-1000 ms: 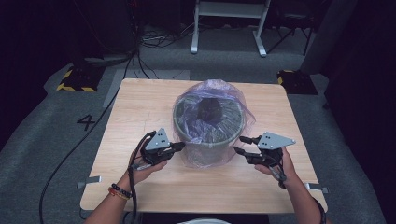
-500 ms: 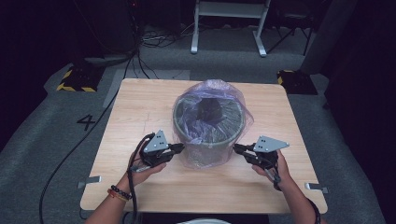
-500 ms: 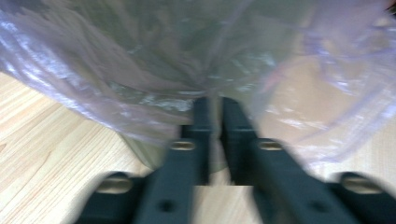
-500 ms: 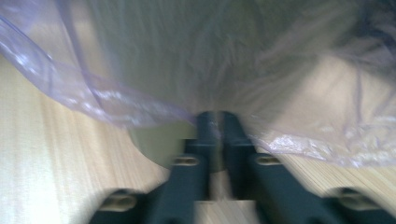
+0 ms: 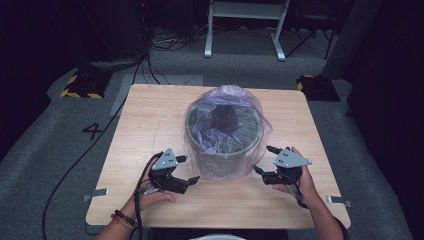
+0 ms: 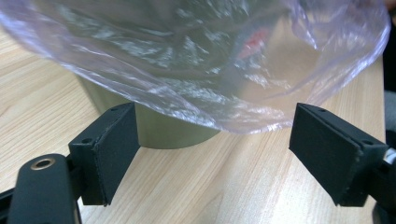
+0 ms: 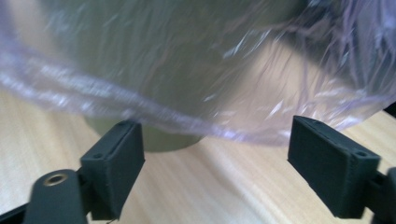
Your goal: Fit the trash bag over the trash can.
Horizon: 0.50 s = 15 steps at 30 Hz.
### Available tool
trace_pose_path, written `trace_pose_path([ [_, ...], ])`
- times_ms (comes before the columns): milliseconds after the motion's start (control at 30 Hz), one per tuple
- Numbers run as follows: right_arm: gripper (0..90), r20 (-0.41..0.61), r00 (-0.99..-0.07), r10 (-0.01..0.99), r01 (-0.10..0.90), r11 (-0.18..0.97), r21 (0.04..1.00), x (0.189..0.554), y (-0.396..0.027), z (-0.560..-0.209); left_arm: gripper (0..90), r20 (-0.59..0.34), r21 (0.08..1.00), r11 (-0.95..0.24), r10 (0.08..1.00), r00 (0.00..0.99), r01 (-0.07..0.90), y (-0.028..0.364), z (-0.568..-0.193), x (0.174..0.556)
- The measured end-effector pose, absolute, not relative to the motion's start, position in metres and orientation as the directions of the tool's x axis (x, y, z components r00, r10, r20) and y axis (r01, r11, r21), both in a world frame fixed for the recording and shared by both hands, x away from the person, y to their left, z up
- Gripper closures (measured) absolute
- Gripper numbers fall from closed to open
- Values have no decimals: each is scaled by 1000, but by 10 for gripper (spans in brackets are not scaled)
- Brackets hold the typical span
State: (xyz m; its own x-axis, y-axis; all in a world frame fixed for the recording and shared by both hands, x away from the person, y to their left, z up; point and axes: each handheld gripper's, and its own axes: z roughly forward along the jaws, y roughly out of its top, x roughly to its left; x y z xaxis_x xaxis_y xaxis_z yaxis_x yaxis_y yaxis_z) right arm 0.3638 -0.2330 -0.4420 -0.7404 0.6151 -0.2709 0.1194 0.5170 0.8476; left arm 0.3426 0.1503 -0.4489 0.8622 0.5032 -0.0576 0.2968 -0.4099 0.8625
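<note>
An olive-green round bin stands in the middle of the wooden table, lined with a clear purplish plastic bag that hangs down over its outside. My left gripper sits at the bin's lower left, open, its jaws having just been opening, with nothing between them. In the left gripper view the bag's hem hangs just beyond the pads. My right gripper is at the bin's lower right, also open after just opening; the bag's hem hangs past its pads, untouched.
The table's front edge runs close behind both hands. Metal brackets stick out at the table's front corners. A cable trails off the left gripper across the grey floor. A white frame's legs and yellow-black striped blocks stand beyond the table.
Both grippers' jaws have spread wide from nearly closed. The bag's hem hangs free of both. The right hand has drawn slightly toward the bin; the left stays put.
</note>
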Motion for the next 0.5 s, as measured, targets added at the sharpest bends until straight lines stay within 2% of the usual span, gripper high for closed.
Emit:
trace_pose_path([
  [100, 213, -319, -712, 625, 117, 554, 824, 374, -234, -446, 165, -28, 858, -441, 474, 880, 265, 145, -452, 344],
  [167, 239, -290, -717, 634, 137, 537, 833, 383, -237, -450, 244, -1, 843, -466, 495, 869, 267, 142, -454, 349],
  [267, 333, -280, -720, 635, 128, 518, 846, 389, -239, -451, 350, 13, 832, -478, 523, 852, 280, 140, -456, 358],
  [300, 381, -288, -715, 637, 115, 514, 850, 389, -238, -449, 390, 10, 834, -474, 526, 851, 283, 140, -456, 361],
  [333, 472, -290, -715, 636, 102, 506, 856, 389, -238, -448, 428, 5, 840, -464, 528, 849, 283, 141, -455, 363],
  [400, 644, -287, -727, 624, 81, 492, 867, 389, -238, -445, 598, 16, 845, -461, 530, 848, 272, 142, -453, 365],
  [433, 716, -288, -732, 617, 73, 492, 868, 389, -238, -444, 646, 13, 849, -457, 520, 854, 265, 143, -453, 366],
  [500, 822, -287, -748, 599, 60, 491, 869, 389, -238, -444, 786, 22, 856, -455, 507, 862, 246, 145, -452, 367],
])
